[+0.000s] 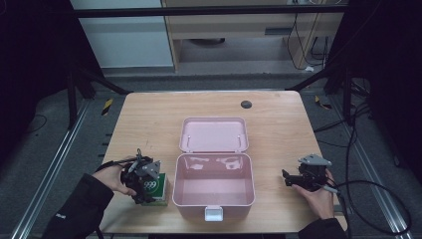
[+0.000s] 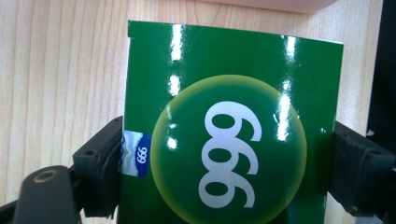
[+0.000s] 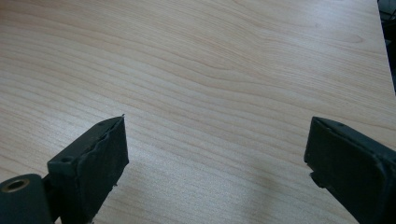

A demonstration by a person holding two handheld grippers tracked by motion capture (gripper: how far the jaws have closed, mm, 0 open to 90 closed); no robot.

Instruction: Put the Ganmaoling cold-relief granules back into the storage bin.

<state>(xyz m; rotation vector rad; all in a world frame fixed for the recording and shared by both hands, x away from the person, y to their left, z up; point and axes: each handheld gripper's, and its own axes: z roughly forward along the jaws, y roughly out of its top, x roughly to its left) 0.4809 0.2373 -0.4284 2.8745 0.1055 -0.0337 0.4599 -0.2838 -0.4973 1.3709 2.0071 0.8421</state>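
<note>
Left gripper (image 2: pixel 224 158) fingers clamped on green box (image 2: pixel 233 121), beside open pink case (image 1: pixel 214 191). Right gripper (image 3: pixel 217 163) fingers wide above bare bench (image 3: pixel 210 70).

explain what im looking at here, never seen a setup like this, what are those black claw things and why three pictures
A person sits at a wooden table, holding a two-jaw gripper in each hand. The high view looks down from above; the other two come from cameras riding on the grippers.

On the table sits an open pink box, its lid folded back, empty inside as far as shows. The left gripper has its jaws against both sides of a green carton marked 999, beside the box. The right gripper is open and holds nothing, with bare wood between its jaws.
</note>
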